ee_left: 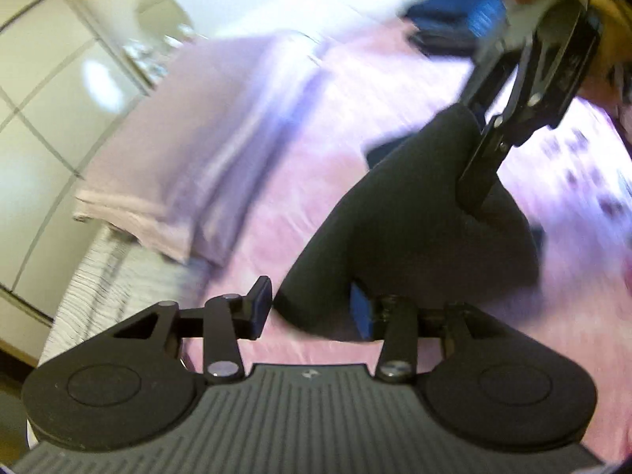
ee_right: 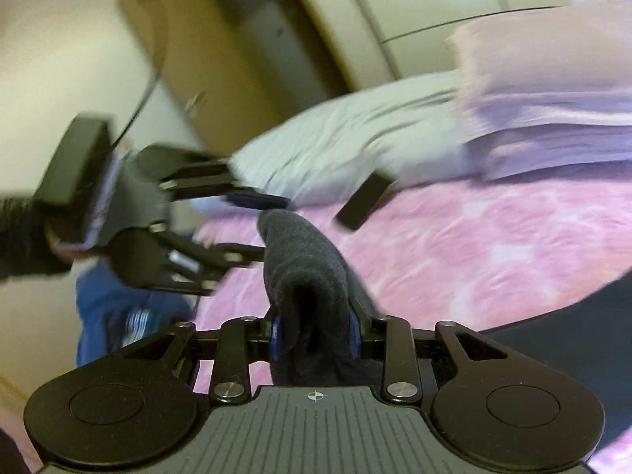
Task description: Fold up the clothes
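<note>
- My right gripper (ee_right: pixel 314 335) is clenched on a dark garment (ee_right: pixel 304 260); the cloth bunches between the blue pads (ee_right: pixel 276 335) and humps up away from the camera.
- My left gripper (ee_left: pixel 312 308) looks spread: the left finger (ee_left: pixel 258 304) stands clear of the cloth, and the dark garment (ee_left: pixel 407 229) lies between the fingers against the right blue pad (ee_left: pixel 361 312). I see no pinch there.
- In the left wrist view, the right gripper (ee_left: pixel 480 166) comes in from upper right, its tips on the far end of the garment.
- In the right wrist view, the left gripper (ee_right: pixel 252 229) sits at left, fingers apart beside the garment's far end.
- The garment hangs over a pink bedspread (ee_right: pixel 474 249); how much of it rests on the bed I cannot tell.
- Folded lilac blanket (ee_left: pixel 189 150) near the bed edge; a pale pillow (ee_right: pixel 343 146) beside it.
- Blue clothing (ee_right: pixel 118 308) at the side.
- Both views are motion-blurred.
</note>
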Demonstrator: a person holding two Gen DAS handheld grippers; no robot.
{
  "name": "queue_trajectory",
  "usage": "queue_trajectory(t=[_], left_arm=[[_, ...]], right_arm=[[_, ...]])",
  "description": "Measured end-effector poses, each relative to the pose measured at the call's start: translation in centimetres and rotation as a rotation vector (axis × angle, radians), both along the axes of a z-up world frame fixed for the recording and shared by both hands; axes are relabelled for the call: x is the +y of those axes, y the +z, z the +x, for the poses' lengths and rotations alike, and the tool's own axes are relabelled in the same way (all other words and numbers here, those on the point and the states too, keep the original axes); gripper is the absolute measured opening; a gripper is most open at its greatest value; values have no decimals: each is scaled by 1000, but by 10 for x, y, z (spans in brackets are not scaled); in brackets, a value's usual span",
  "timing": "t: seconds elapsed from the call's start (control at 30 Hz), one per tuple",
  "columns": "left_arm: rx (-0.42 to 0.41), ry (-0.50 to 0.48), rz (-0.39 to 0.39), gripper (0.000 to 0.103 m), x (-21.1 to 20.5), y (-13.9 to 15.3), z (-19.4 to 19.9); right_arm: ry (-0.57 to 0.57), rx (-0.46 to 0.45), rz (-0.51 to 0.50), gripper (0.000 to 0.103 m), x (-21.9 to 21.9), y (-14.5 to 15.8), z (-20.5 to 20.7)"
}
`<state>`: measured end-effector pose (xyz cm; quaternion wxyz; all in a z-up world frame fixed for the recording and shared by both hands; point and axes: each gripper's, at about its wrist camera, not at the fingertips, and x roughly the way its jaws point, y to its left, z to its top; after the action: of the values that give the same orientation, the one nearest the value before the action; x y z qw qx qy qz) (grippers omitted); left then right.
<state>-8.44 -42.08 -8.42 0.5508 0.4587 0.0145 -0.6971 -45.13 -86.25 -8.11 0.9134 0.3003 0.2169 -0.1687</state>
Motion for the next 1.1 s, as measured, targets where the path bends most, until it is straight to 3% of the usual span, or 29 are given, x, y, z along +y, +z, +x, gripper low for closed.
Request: queue_trajectory(t=[0.17, 0.27, 0.4, 0.47, 0.7, 0.8, 0.83, 0.97, 1.03, 1.1], left_arm=[[3, 82, 44, 39, -46, -6, -42], [41, 132, 119, 39, -75, -30, -74], [74, 146, 240, 39, -116, -70, -110], [80, 139, 289, 39, -132, -87, -122], [140, 189, 440, 39, -166, -129, -131], [207, 233, 497, 35, -181, -154, -128], [221, 234, 515, 34, -184, -161, -130], [145, 190, 550, 31, -190, -206, -150], [165, 199, 540, 31, -189, -205, -146], [195, 206, 532, 31, -186, -199, -139]], right_arm=[[-175, -108, 103, 31, -65, -49, -74], [-283, -188, 256, 31, -105, -113, -125], [-454, -155, 480, 32, -148, -209, -172], [-497, -182, 560, 32, -156, -231, -186], [-487, -116, 556, 40, -162, -228, -189], [-517, -82, 514, 57, -152, -211, -199], [-532, -66, 492, 58, -148, -205, -202], [-576, -13, 335, 58, -127, -170, -203], [-505, -20, 239, 58, -113, -150, -189], [-389, -25, 228, 58, -103, -144, -167]])
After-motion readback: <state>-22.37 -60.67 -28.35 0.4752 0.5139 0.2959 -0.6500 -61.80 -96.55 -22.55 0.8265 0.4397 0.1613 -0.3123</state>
